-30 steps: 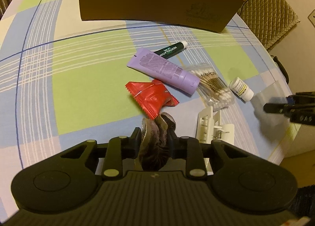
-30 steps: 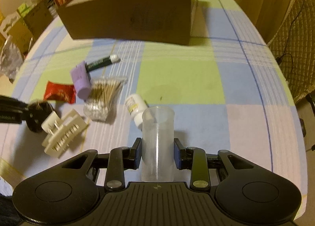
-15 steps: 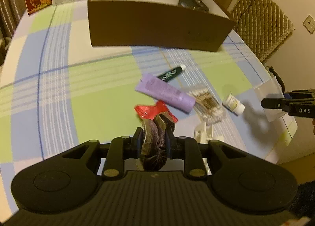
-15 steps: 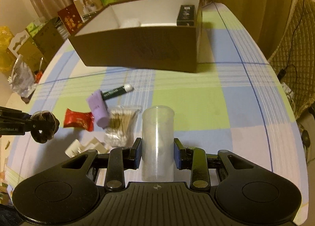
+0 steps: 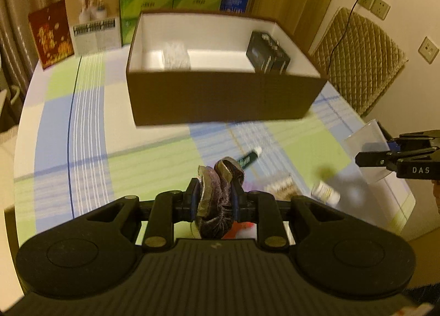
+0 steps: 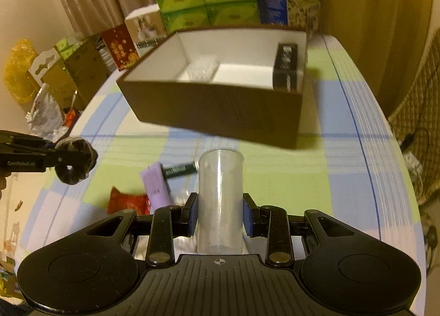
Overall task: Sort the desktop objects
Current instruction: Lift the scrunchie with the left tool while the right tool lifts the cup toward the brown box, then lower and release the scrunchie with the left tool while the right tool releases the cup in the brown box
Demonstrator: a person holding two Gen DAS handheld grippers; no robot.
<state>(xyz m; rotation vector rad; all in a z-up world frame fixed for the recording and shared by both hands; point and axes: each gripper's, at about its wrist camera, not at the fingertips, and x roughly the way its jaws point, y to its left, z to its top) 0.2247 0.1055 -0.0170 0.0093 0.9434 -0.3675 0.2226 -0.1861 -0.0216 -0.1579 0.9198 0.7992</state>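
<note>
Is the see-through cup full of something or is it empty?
Empty. The cup held by the right gripper is clear, and you see straight through its wall to the tablecloth behind, with nothing inside.

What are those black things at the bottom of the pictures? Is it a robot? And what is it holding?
It is no robot. A person holds a pair of black tongs in each hand, and a camera on each pair looks forward along it. So one picture is taken from the left tongs, the other from the right tongs.

The left tongs squeeze a dark purple hair scrunchie. The right tongs squeeze a clear plastic cup, held upright.

Below lies a checked tablecloth with a purple tube, a green tube and a red packet. Ahead stands a brown box, open on top, with a black box inside.
</note>
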